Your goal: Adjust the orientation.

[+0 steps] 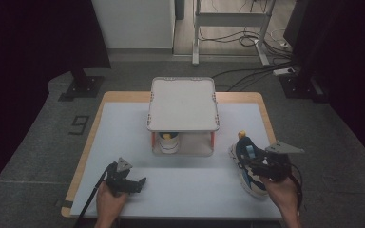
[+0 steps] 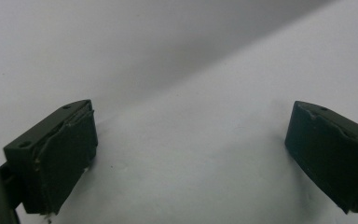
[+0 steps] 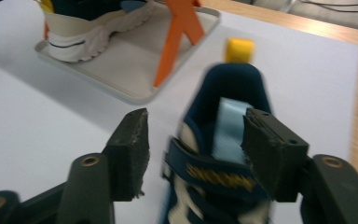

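A blue and white shoe [image 1: 245, 153] with a yellow heel tab [image 3: 240, 50] lies on the white mat at the right. My right gripper [image 1: 253, 164] straddles its opening [image 3: 219, 135]. One pad [image 3: 270, 154] sits over the pale blue tongue, and the other pad [image 3: 130, 149] stands a small gap off the shoe's outer side. A second shoe [image 1: 168, 141] stands on the lower tray of the small rack [image 1: 183, 102]. My left gripper [image 1: 141, 183] rests low over the mat at the front left, its jaws wide apart around bare mat [image 2: 191, 154].
The rack's lower tray [image 3: 130, 70] and an orange leg [image 3: 177, 37] lie just beyond the right gripper. The wooden table edge [image 1: 266, 118] borders the mat on the right. Stands and cables occupy the floor behind the table.
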Demonstrator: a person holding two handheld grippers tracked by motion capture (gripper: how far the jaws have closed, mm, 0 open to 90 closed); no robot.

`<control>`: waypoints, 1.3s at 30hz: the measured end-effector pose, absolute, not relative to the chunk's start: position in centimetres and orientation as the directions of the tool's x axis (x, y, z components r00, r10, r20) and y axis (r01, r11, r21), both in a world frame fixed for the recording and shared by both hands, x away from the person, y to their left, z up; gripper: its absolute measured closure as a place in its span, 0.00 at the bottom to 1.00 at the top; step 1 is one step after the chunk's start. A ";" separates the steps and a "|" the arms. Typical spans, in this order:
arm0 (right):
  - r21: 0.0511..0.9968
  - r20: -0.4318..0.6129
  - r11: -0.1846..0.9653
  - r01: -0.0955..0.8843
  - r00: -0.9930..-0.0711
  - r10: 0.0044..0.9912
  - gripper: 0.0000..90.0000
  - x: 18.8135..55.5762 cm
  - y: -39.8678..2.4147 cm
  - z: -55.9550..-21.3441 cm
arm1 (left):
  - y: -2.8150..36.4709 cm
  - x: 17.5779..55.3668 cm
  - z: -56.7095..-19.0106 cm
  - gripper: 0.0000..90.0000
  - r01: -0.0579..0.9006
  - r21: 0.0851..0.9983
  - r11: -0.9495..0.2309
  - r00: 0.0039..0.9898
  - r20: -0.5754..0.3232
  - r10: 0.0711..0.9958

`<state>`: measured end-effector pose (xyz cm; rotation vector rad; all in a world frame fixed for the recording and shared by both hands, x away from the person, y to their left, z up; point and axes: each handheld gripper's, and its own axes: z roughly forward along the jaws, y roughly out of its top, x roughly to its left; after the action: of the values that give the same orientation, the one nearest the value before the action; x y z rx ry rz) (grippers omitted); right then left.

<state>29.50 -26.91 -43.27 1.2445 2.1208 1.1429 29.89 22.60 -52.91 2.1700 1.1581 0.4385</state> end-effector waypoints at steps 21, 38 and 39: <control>0.736 0.095 0.297 0.609 -0.527 0.845 0.81 33.8 -24.3 -46.7 | 22.6 29.9 -52.9 0.02 0.619 0.667 -0.414 0.558 -0.003 0.830; 0.746 0.103 0.432 0.507 -0.729 0.677 0.69 29.3 -20.8 -45.5 | 22.6 29.9 -52.9 0.02 0.619 0.667 -0.414 0.558 -0.003 0.830; 0.755 0.091 0.427 0.498 -0.724 0.684 0.66 29.1 -21.0 -45.2 | 22.6 29.9 -52.9 0.02 0.619 0.667 -0.414 0.558 -0.003 0.830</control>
<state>29.07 -21.03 -45.21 1.0342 2.4515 1.1786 29.88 22.60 -52.91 2.1705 1.1578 0.4390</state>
